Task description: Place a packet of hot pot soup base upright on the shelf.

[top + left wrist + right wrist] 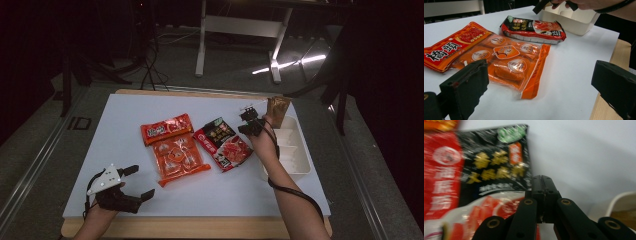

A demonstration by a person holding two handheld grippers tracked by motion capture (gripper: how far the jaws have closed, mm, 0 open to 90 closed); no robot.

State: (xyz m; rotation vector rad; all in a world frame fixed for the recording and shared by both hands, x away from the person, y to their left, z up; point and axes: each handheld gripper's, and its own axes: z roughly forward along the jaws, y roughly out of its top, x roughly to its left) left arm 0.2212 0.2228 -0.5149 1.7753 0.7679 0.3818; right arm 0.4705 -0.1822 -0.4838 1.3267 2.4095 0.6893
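Three food packets lie on the white board [125,130]. A red packet [166,128] lies at the far left, with an orange multi-pack [179,159] overlapping its near edge. To their right is a red-and-black packet [223,144]. My left gripper [141,182] rests at the board's near left corner, open and holding nothing. In the left gripper view, the orange multi-pack [509,62] lies ahead of its wide-apart jaws. My right gripper [248,117] hovers by the red-and-black packet's far right corner. In the right gripper view [542,182], its jaws are pressed together over the packet's edge [496,167], and nothing shows between them.
A white compartment tray [300,160] sits at the board's right edge, and a brown packet [277,106] stands at its far end. The board's wooden edge [200,227] runs along the near side. Desk legs [201,45] stand on the floor beyond.
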